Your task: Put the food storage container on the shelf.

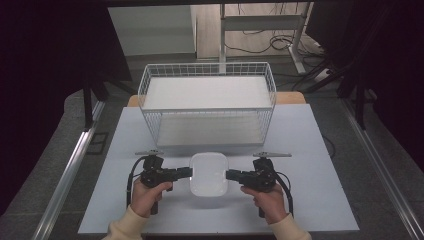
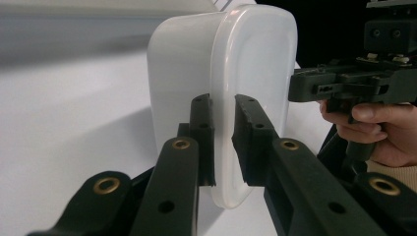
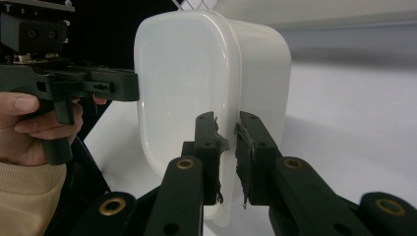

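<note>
A white plastic container (image 1: 209, 175) with rounded corners sits on the pale table near its front edge. My left gripper (image 1: 189, 172) comes at it from the left, and the pads pinch the container's protruding rim (image 2: 223, 73). My right gripper (image 1: 229, 175) does the same from the right, both jaws closed on the rim (image 3: 227, 64). In the left gripper view the container (image 2: 255, 59) stands between my left gripper (image 2: 223, 130) and the right gripper (image 2: 297, 86) beyond. The right gripper view shows my right gripper (image 3: 227, 142) in front and the left gripper (image 3: 134, 86) at the container's far side.
A white wire basket (image 1: 207, 70) with two shelves stands at the back middle of the table (image 1: 125, 130), close behind the container. Bare table surface lies to either side of my hands. Desk legs and cables are on the floor beyond.
</note>
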Tool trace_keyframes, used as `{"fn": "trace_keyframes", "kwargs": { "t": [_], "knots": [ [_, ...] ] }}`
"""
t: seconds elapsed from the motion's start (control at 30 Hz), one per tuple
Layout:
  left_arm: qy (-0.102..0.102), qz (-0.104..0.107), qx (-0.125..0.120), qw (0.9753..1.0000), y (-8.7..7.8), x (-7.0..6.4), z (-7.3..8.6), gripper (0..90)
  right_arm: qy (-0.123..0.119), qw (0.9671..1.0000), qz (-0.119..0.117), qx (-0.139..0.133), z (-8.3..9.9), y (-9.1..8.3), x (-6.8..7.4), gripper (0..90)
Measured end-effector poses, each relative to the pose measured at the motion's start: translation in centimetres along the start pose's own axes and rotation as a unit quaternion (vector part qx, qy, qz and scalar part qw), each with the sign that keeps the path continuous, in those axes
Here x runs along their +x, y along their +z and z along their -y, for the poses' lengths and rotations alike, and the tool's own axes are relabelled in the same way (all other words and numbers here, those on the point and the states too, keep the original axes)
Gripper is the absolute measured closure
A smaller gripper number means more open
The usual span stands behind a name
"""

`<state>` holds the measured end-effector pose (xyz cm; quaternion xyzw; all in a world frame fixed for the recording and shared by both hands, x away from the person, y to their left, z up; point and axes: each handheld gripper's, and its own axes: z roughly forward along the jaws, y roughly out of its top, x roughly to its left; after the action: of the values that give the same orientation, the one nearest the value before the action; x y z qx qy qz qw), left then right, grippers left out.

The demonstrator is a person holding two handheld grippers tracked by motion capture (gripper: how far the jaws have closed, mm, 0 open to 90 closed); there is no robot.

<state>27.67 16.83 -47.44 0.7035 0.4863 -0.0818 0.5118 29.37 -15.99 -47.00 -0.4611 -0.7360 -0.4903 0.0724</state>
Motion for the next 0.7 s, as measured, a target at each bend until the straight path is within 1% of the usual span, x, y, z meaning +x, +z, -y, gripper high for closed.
{"fn": "trace_keyframes", "kwargs": {
  "t": [0.03,0.07,0.1,0.13,0.33,0.4,0.43,0.47,0.5,0.53,0.6,0.63,0.7],
  "knots": [
    [0.006,0.001,-0.006,1.0000,-0.3,-0.3,-0.2,79.5,-0.002,1.0000,-0.002,-0.006,-0.2,-0.2,0.2,79.0],
    [0.006,0.001,-0.006,1.0000,-0.3,-0.3,-0.2,79.6,-0.002,1.0000,-0.002,-0.006,-0.2,-0.2,0.2,79.0],
    [0.013,0.002,-0.010,0.9999,-0.6,-0.7,-0.4,79.6,-0.010,0.9999,-0.003,-0.011,-0.4,-0.5,0.6,79.1],
    [0.013,0.002,-0.010,0.9999,-0.6,-0.7,-0.4,79.7,-0.010,0.9999,-0.003,-0.011,-0.4,-0.5,0.6,79.1],
    [0.026,0.005,-0.023,0.9994,-1.2,-1.5,-1.2,79.8,-0.028,0.9993,-0.004,-0.022,-1.3,-1.4,1.3,79.1],
    [0.029,0.005,-0.023,0.9993,-1.3,-1.6,-1.4,79.8,-0.032,0.9992,-0.003,-0.024,-1.5,-1.5,1.4,79.1],
    [0.033,0.005,-0.027,0.9991,-1.5,-1.9,-1.7,79.8,-0.039,0.9989,-0.003,-0.026,-1.9,-1.7,1.6,79.0],
    [0.033,0.005,-0.027,0.9991,-1.5,-1.9,-1.7,79.8,-0.039,0.9989,-0.003,-0.026,-1.9,-1.7,1.6,79.0],
    [0.041,0.005,-0.032,0.9986,-1.8,-2.2,-2.2,79.9,-0.046,0.9985,-0.004,-0.028,-2.5,-2.0,1.9,79.1],
    [0.041,0.007,-0.036,0.9985,-1.9,-2.4,-2.4,79.9,-0.051,0.9982,-0.004,-0.030,-2.7,-2.1,2.0,79.1],
    [0.044,0.008,-0.037,0.9983,-2.0,-2.4,-2.6,79.9,-0.053,0.9981,-0.004,-0.032,-3.0,-2.2,2.1,79.0],
    [0.051,0.007,-0.038,0.9980,-2.2,-2.7,-3.3,79.9,-0.055,0.9978,-0.005,-0.036,-3.5,-2.5,2.3,79.0],
    [0.054,0.008,-0.043,0.9976,-2.3,-3.0,-3.9,80.0,-0.057,0.9975,-0.005,-0.040,-4.1,-2.7,2.5,79.1]
  ]
}}
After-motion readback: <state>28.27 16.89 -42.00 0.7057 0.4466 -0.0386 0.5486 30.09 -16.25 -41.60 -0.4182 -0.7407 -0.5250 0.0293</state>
